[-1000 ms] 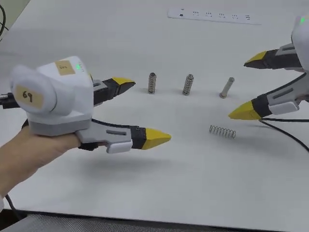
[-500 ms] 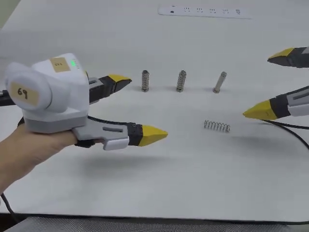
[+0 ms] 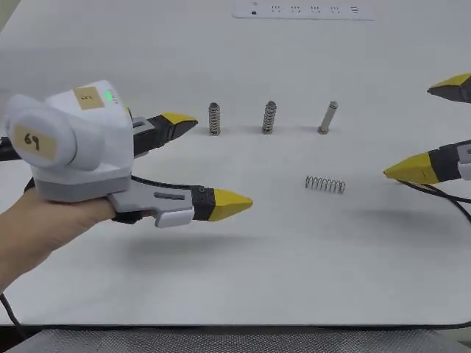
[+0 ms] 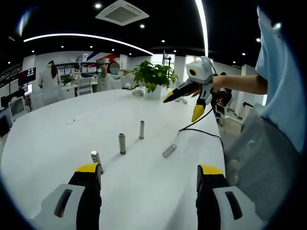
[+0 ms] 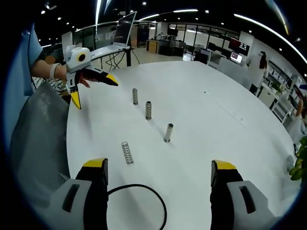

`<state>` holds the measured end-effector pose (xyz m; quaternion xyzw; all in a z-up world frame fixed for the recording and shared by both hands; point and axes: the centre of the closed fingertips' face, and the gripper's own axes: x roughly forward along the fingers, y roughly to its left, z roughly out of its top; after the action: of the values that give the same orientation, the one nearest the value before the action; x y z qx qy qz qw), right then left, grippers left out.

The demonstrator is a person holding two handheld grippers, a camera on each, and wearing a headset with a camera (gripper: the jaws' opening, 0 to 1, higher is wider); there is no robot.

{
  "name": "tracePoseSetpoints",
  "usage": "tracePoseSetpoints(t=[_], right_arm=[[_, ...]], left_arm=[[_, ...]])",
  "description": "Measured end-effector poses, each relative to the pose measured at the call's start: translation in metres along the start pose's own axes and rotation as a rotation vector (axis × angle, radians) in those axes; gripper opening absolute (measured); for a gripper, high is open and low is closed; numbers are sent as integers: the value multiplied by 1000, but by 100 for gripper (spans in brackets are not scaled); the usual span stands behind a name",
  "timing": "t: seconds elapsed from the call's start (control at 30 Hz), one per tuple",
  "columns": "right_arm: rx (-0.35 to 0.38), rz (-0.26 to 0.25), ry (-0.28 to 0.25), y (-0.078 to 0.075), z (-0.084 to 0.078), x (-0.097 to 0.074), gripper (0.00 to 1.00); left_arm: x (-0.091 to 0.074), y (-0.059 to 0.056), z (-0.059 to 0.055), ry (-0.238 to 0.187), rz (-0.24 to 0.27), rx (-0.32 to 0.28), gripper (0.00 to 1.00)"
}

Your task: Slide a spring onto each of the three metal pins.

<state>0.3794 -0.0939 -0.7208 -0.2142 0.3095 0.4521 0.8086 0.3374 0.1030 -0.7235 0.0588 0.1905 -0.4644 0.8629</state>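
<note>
On the desk [image 3: 243, 287], head view, the left pin [image 3: 214, 118] and middle pin [image 3: 269, 118] wear springs. The right pin [image 3: 327, 118] stands bare, with the loose spring [image 3: 325, 184] lying flat near it. I see my left tool [image 3: 215, 161] and right tool [image 3: 413, 131] both released, empty. Left gripper view: jaws wide apart, loose spring beyond them. Right gripper view: jaws parted, loose spring ahead.

Head view down at table [image 3: 257, 279], 2 gripper views low, facing each other, sharing pins [image 4: 122, 143]
</note>
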Motion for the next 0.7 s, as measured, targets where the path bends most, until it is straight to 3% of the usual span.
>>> tracePoseSetpoints(t=[0.3,0.7], right_arm=[[29,-23,-11,2,-7,-10,88],[58,-38,-21,6,-14,-18,88]], left_arm=[[15,-6,-5,43,-57,31,79],[57,-30,-13,107,-215,110,76]])
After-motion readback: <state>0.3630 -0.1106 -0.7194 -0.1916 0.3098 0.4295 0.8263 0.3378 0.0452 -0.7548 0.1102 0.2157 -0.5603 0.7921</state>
